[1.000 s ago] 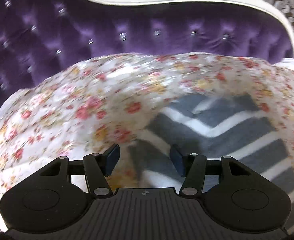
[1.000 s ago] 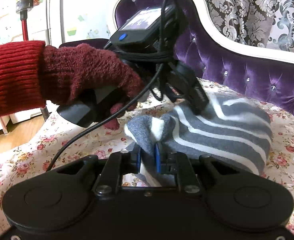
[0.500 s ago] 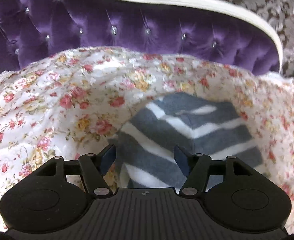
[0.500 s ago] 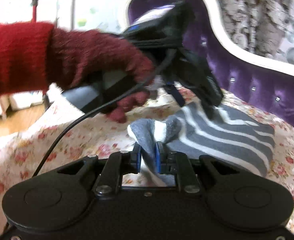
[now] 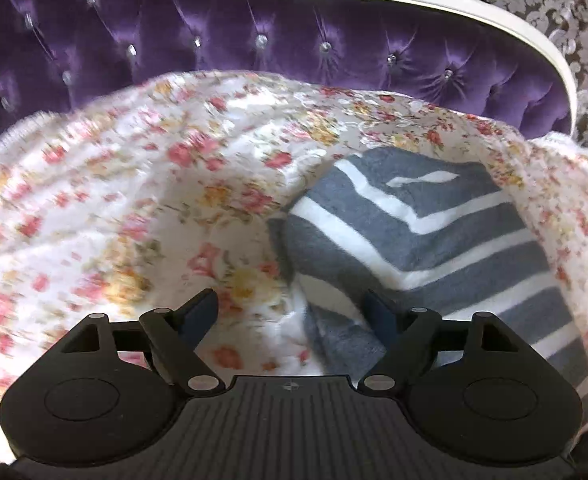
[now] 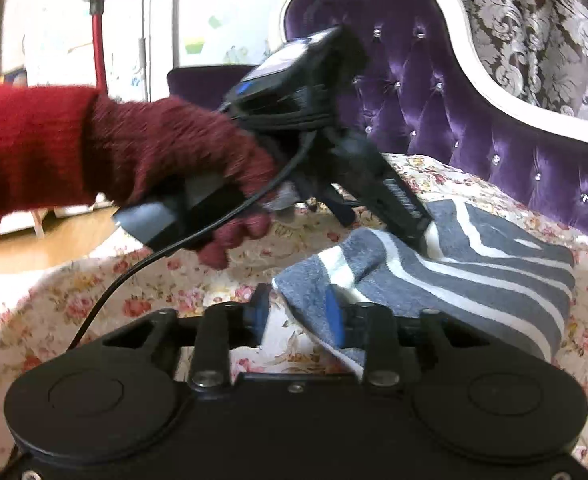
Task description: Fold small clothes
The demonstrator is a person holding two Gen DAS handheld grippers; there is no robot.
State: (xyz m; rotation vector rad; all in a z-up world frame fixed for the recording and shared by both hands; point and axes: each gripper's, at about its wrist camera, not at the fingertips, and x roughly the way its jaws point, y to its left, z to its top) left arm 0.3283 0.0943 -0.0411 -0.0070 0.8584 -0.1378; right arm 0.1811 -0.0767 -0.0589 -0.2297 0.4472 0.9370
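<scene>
A grey garment with white stripes [image 5: 434, 236] lies partly folded on a floral sheet; it also shows in the right wrist view [image 6: 474, 280]. My left gripper [image 5: 291, 312] is open, its right finger touching the garment's near edge. In the right wrist view the left gripper's body [image 6: 354, 168] hovers over the garment, held by a hand in a red glove [image 6: 181, 160]. My right gripper [image 6: 298, 312] is open; a corner of the garment lies loosely between its fingers.
The floral sheet [image 5: 133, 208] covers a seat with a purple tufted backrest [image 5: 294, 36] and white trim [image 6: 494, 84]. A patterned curtain [image 6: 542, 20] hangs behind. A black cable [image 6: 141, 268] trails from the left gripper. Wooden floor [image 6: 53, 244] lies left.
My right gripper has opened and let go of the garment corner it was pinching. The left gripper has shifted left and stays open over the garment's edge.
</scene>
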